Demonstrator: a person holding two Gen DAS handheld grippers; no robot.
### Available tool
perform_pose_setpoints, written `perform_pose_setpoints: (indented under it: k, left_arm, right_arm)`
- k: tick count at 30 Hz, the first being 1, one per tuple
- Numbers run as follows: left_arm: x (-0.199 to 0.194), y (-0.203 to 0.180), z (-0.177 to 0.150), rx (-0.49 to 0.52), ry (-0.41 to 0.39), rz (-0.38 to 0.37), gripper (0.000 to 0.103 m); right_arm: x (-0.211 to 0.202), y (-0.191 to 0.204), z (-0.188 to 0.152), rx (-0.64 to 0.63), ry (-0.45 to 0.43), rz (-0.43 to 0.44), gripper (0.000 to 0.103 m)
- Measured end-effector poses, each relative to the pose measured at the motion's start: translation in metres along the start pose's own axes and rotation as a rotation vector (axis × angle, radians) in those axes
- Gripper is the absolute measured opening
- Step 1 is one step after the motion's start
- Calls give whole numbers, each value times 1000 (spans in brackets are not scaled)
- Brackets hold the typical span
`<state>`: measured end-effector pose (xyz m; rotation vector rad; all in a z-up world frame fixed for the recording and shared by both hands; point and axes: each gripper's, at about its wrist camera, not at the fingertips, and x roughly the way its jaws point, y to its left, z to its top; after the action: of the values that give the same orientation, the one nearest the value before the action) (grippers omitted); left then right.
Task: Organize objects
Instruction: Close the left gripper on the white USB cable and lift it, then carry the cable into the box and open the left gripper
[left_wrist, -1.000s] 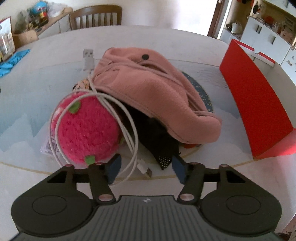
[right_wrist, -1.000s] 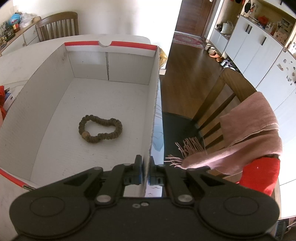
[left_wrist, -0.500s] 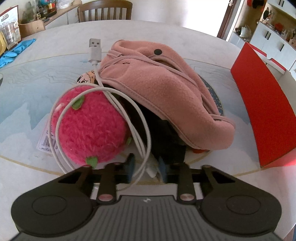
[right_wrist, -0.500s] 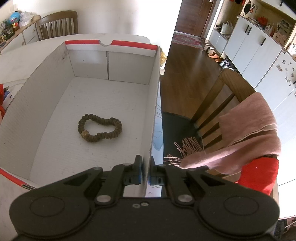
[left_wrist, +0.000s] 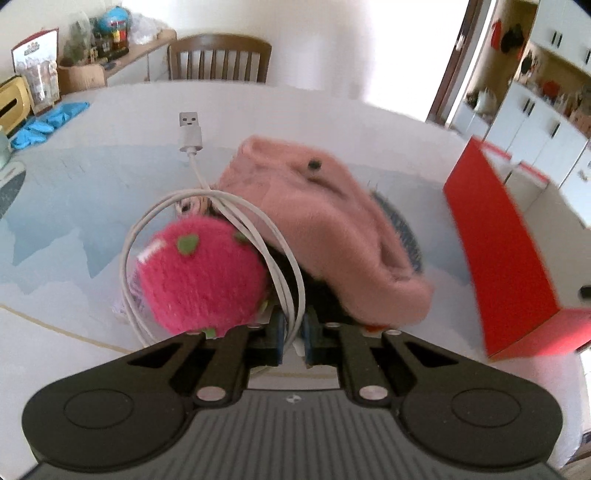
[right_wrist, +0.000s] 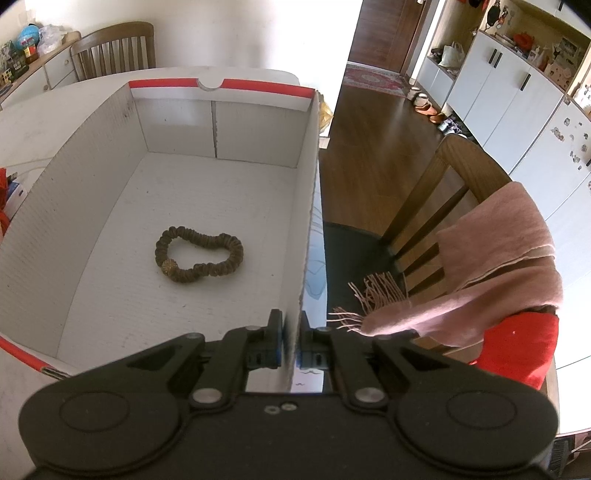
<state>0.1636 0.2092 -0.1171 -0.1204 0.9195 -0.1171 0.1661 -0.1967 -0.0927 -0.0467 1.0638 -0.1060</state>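
In the left wrist view a coiled white USB cable (left_wrist: 201, 192) loops over a pink knitted strawberry (left_wrist: 201, 280), beside a pink fleece hat (left_wrist: 325, 221) that lies on dark things. My left gripper (left_wrist: 293, 332) is closing its jaws on the cable's near strands, and the pads press on them. In the right wrist view my right gripper (right_wrist: 291, 341) is shut on the right wall of a white cardboard box (right_wrist: 308, 206) with red trim. A brown scrunchie (right_wrist: 199, 254) lies on the box floor.
The box's red outer side (left_wrist: 506, 251) stands at the right of the pile. A packet lies under the strawberry. Blue gloves (left_wrist: 48, 123) sit at the table's far left. One wooden chair (left_wrist: 218, 59) is behind the table; another (right_wrist: 443, 206), draped with a pink scarf (right_wrist: 491, 266), is right of the box.
The left jaws have closed onto the white cable and lifted; the cable's loop and plug have risen off the pile. The right gripper and the box are still.
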Motion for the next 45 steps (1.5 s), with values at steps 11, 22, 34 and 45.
perform_pose_setpoints:
  k: [11,22,34,45]
  left_arm:
    - [-41,-43,41,127,-55,-147,9]
    - [-32,-129,70,383,-38,-314,9]
    - [-4,-218,75,591,30,-439,9]
    - [39,-274,83,680,124,-489,9]
  right_arm:
    - [4,3,0,-4,5,1,5]
    - [6,3,-1,-8,7,0,5]
    - [7,3,0,-9,10,0,5]
    - [7,2,0,-9,11,2,4]
